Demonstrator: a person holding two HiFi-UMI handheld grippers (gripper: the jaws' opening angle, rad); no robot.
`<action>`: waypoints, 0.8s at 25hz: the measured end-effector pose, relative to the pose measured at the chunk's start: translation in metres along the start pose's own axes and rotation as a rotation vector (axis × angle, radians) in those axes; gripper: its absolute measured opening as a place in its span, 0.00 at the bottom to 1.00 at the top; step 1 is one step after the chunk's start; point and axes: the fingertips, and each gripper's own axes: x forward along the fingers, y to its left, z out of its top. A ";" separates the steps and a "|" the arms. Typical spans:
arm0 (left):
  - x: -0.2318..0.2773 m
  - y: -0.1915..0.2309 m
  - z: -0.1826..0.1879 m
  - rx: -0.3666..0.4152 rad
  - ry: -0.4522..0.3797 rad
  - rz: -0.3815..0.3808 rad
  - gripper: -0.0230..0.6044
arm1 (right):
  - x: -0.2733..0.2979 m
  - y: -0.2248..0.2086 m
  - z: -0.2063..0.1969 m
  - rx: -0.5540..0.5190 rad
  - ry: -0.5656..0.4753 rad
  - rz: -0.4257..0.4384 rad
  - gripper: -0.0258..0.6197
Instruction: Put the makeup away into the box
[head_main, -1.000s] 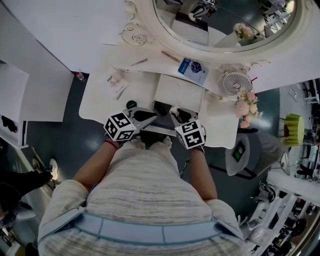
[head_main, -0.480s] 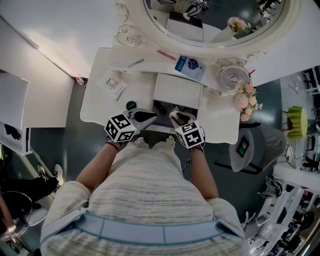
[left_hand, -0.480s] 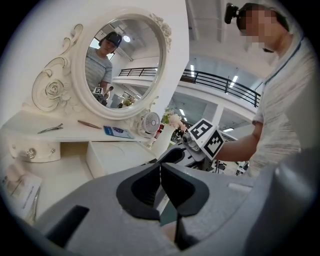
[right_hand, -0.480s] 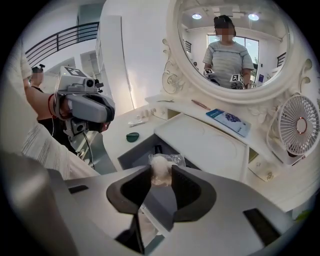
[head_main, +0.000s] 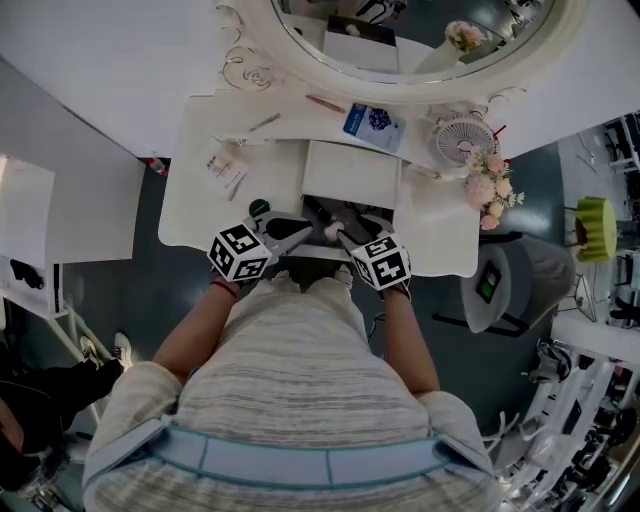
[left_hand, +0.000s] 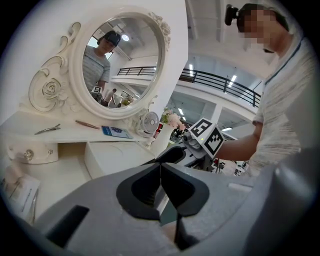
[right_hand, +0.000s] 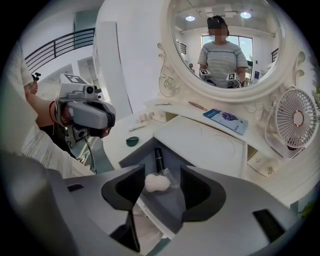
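Opening round puff (right_hand: 156, 182): down-tilted R gripper (right_hand: 162, 175)

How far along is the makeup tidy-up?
Done: black tube and white puff lie in the open grey drawer. In hand: nothing; right gripper has just opened, puff between its jaws, ungripped; left gripper shut, empty. Left: small green item and pink pencil on the vanity.

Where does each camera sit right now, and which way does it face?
Head view: on the person's head, steeply down at the vanity table; torso, forearms, left gripper and right gripper show.
Left gripper view: rides that gripper, faces the mirror; its jaws are together.
Right gripper view: looks down into the drawer; its jaws, just opening, stand apart either side of a white puff.
Shared: all three show the blue packet.
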 end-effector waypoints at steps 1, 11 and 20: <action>0.000 0.000 0.000 0.000 0.000 -0.001 0.06 | -0.002 -0.002 0.002 0.010 -0.009 -0.006 0.34; 0.000 0.001 0.000 0.001 -0.007 -0.004 0.06 | -0.009 -0.007 0.011 0.014 -0.033 -0.028 0.34; -0.009 0.008 0.000 -0.012 -0.021 0.019 0.06 | -0.006 -0.023 0.054 -0.086 -0.052 -0.049 0.34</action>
